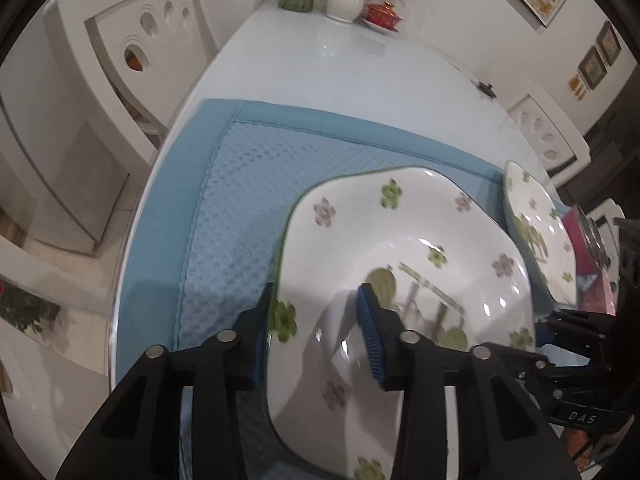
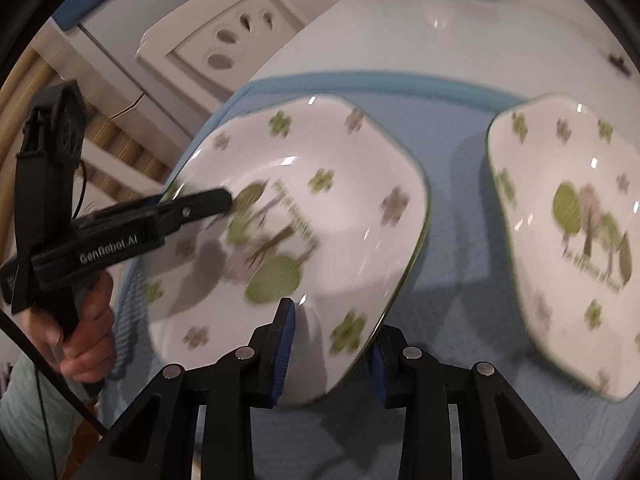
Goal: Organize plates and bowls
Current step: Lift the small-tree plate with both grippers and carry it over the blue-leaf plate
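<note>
On white table (image 1: 328, 60), blue mat (image 1: 224, 184).

You see two white plates (image 2: 304, 208) (image 2: 568, 216) printed with green and mauve flowers and trees. Both lie on the light-blue waffle-textured mat (image 1: 240, 184), darker blue at its border.

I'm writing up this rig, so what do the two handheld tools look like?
Both tools, left and right, are matte black plastic with angular ribbed arms, silver round studs and blue ribbed pads. The left one carries white "GenRobot.AI" lettering and a black cable; a bare hand with a pale sleeve grips its handle.
</note>
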A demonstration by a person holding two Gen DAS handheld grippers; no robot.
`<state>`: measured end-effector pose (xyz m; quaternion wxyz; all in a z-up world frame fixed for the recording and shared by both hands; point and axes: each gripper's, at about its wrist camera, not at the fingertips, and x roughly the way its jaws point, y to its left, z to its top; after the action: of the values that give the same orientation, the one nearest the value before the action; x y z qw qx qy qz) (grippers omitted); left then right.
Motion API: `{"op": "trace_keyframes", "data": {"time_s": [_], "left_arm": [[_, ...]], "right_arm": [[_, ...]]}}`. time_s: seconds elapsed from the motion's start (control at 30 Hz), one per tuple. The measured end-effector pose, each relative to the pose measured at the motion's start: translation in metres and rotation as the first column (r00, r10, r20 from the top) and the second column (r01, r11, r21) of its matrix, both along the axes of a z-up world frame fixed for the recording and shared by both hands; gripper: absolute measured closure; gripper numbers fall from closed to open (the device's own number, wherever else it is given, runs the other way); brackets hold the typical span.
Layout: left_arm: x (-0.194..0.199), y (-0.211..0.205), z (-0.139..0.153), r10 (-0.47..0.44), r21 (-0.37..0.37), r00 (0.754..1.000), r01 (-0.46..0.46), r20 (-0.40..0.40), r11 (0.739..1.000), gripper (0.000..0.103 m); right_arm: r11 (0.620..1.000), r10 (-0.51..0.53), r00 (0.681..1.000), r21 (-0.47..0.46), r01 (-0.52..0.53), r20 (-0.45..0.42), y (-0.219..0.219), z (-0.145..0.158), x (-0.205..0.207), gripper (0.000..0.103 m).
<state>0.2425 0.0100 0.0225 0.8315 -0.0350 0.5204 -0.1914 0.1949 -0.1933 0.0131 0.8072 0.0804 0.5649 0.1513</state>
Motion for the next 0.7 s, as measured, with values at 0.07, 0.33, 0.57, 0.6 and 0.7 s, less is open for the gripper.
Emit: {"op": "trace_keyframes", "data": {"time_s": [0.07,0.33,0.57,0.6,0.7], "left_arm": [[0.000,-0.003,0.003,-0.021,0.018,1.000,0.021,0.005,1.000,0.069],[-0.031,-0.006,0.019,-0.078,0.025,0.997,0.078,0.022,0.997,0.069],[-0.067,0.004,0.051,-0.017,-0.007,0.999,0.017,0.042,1.000,0.069],[-0.073,0.005,0.057,-0.010,-0.009,0.999,0.010,0.051,1.000,0.070],[-0.096,0.010,0.078,0.010,-0.028,0.997,-0.008,0.075,1.000,0.070]], "right_arm": [[1.000,0.000,1.000,-0.030,0.000,0.013,0.003,0.000,0.004,0.070],[0.995,0.079,0.994,-0.073,-0.073,0.080,0.002,0.017,-0.013,0.070],[0.987,0.136,0.983,-0.107,-0.123,0.121,0.013,0.048,-0.035,0.069],[0.986,0.139,0.982,-0.111,-0.125,0.131,0.016,0.055,-0.038,0.069],[0.985,0.145,0.977,-0.114,-0.128,0.157,0.023,0.076,-0.055,0.069]]}}
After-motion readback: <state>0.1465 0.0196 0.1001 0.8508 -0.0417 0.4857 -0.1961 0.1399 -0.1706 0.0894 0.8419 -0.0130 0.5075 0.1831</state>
